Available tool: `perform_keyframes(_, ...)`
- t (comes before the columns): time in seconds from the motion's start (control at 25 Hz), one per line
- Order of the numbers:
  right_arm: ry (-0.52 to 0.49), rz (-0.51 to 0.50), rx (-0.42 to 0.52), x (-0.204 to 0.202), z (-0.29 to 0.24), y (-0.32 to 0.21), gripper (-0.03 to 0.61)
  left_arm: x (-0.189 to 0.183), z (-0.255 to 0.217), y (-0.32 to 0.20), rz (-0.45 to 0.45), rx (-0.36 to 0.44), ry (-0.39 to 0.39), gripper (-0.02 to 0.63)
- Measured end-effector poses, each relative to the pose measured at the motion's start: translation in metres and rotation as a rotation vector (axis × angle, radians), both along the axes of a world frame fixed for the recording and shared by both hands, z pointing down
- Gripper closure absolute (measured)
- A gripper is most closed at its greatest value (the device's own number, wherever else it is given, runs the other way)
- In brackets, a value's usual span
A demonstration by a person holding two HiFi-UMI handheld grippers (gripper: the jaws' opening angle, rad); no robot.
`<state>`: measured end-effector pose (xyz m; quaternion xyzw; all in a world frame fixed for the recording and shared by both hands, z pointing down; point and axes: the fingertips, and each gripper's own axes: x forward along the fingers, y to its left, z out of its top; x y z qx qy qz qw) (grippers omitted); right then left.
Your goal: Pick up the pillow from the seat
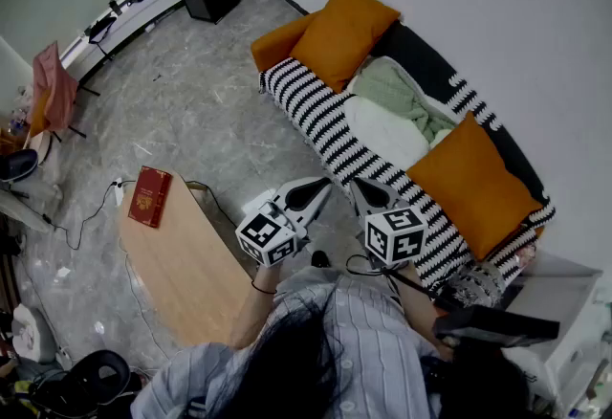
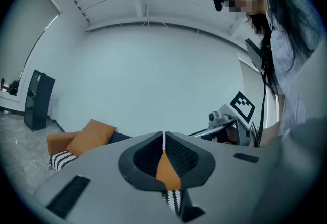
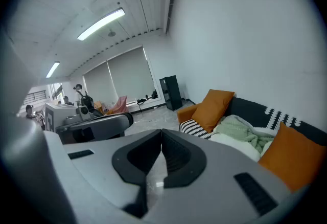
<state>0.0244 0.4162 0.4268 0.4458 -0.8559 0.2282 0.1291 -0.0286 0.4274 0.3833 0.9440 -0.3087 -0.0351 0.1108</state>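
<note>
On the striped sofa (image 1: pixel 316 111), I see the near orange pillow (image 1: pixel 473 183) lying apart from my left gripper (image 1: pixel 316 187) and right gripper (image 1: pixel 370 189), both closed and empty.

The person's sleeve (image 1: pixel 196 369) hides the near end of the wooden table (image 1: pixel 186 264).

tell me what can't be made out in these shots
- Head view: book cover print too small to read.
- Head view: part of the sofa front edge hidden behind the right gripper.
- Right gripper view: nearer pillow cut off by the lens edge.
</note>
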Motion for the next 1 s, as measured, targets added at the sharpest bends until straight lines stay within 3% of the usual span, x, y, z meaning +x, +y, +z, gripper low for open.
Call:
perform_keyframes(0.28, 0.013, 0.027, 0.003, -0.028, 0.011, -0.016, 0.558, -0.033, 0.009, -0.012, 0.004, -0.004, -0.032, 0.598)
perform_keyframes(0.6, 0.018, 0.062, -0.025, -0.028, 0.025, -0.024, 0.558, -0.056, 0.028, -0.025, -0.021, -0.059, -0.022, 0.598)
perform_keyframes(1.0, 0.006, 0.018, -0.034, -0.030, 0.034, -0.067, 0.558, -0.053, 0.040, -0.057, -0.032, -0.100, 0.010, 0.598)
